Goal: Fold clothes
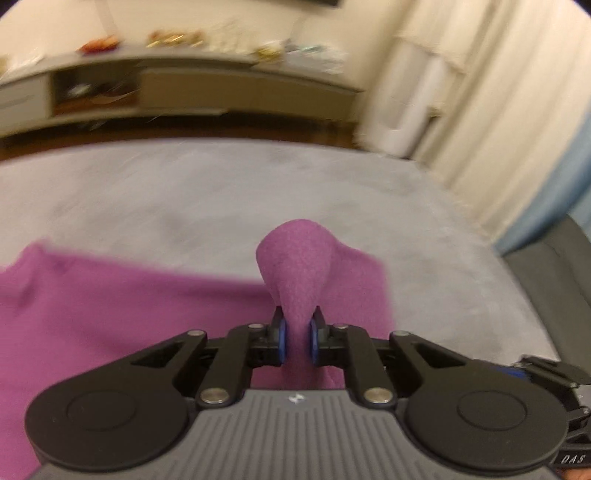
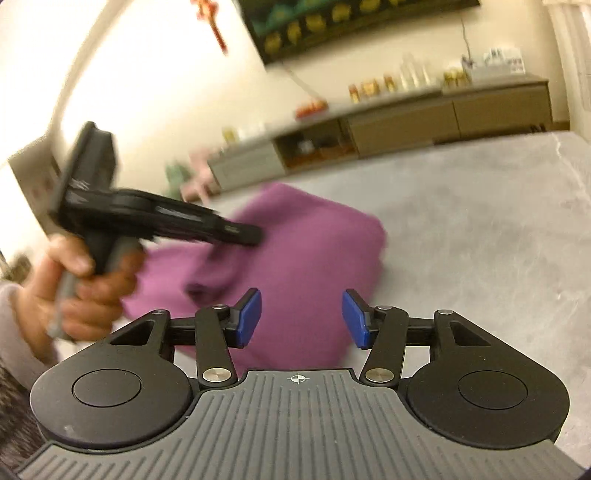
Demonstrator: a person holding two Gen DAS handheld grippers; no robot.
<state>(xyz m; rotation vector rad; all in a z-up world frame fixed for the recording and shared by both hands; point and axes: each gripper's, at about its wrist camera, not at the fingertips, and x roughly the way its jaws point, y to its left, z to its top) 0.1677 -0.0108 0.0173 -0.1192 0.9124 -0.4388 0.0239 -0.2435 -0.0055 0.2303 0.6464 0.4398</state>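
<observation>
A purple garment [image 1: 110,295] lies on the grey surface [image 1: 184,192]. My left gripper [image 1: 297,339] is shut on a bunched fold of the purple garment, which bulges up beyond the blue pads [image 1: 281,341]. In the right wrist view the same garment [image 2: 314,251] lies folded over in the middle. My right gripper [image 2: 301,317] hovers above its near edge, open, with nothing pressed between the blue pads [image 2: 251,317]. The left gripper [image 2: 255,234] reaches in from the left, blurred, held by a hand [image 2: 85,291].
A low sideboard [image 1: 221,88] with small items on top runs along the far wall. Pale curtains [image 1: 480,110] hang at the right, and a dark grey cushion edge [image 1: 546,280] lies beside the surface. A dark picture [image 2: 351,22] hangs on the wall.
</observation>
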